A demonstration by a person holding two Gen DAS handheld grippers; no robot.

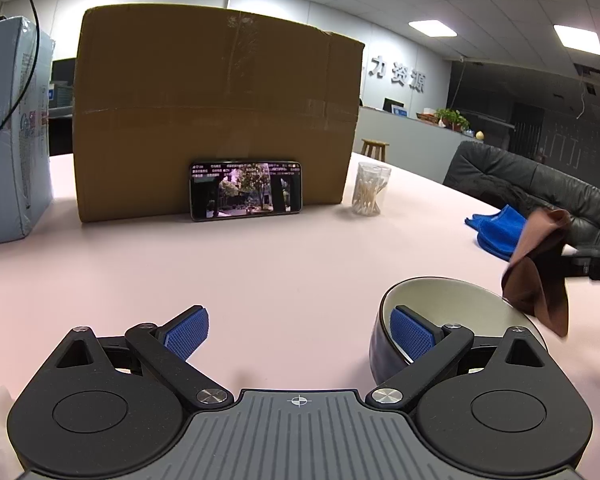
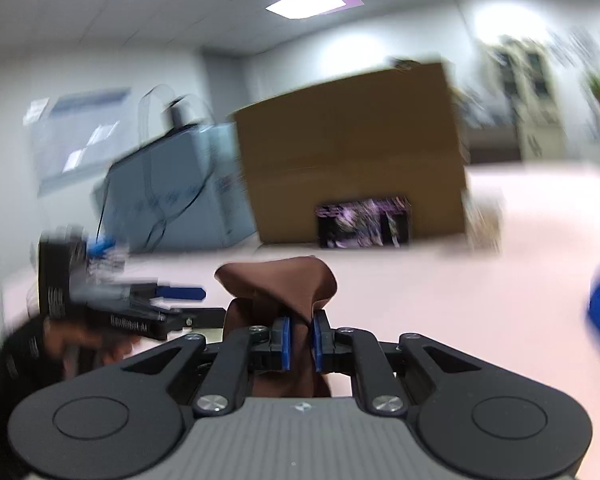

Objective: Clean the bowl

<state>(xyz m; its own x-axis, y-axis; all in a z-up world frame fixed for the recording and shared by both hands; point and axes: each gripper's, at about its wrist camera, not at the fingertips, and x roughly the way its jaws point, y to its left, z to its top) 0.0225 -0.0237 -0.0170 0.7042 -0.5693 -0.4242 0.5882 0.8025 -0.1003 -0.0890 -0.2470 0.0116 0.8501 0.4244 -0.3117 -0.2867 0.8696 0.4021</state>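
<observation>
Left hand-held gripper is wide open, nothing clamped; its right pad sits inside the bowl, left pad out over the bare table. The bowl stands on the table at the near right. Right hand-held gripper is pinched tight on the brown cloth, which hangs at the bowl's far rim. Advice: steady the bowl wall first, then bring the cloth down inside and wipe round; an unsteadied bowl will likely skid.

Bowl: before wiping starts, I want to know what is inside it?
Inside the bowl, one blue pad of the left gripper and bare pale wall. The brown cloth hangs over the far rim. The bottom is hidden.
</observation>
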